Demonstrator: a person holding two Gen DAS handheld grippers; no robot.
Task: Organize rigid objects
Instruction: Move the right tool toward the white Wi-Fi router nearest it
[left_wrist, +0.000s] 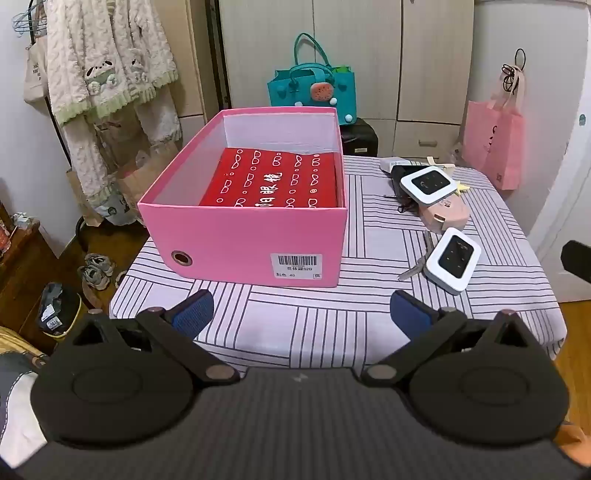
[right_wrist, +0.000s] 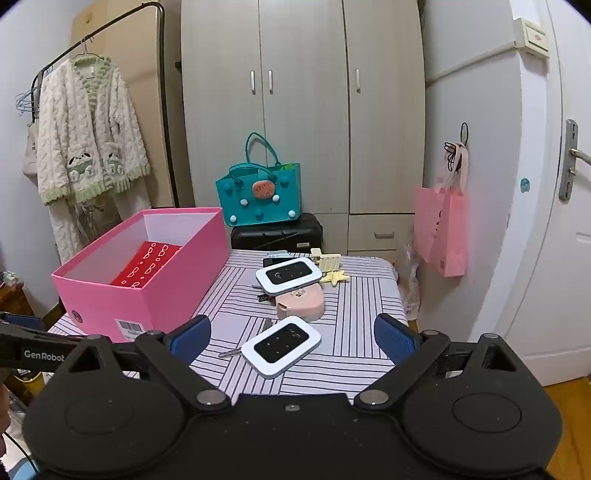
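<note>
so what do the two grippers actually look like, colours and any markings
Both look alike: matte black bodies with two round discs, black linkage bars on silver pivot pins, and blue ribbed pads on the fingers. The left gripper has a ribbed dark grey base with a small pale mark. The right gripper has a smooth black base with a small screw. White "GenRobot" lettering sits on the black arm at the left edge of the right wrist view.

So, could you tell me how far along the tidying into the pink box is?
Early. Only the red case lies in the pink box. Both the left gripper and right gripper are open and empty. Two white devices, the pink case and key remain on the table.
</note>
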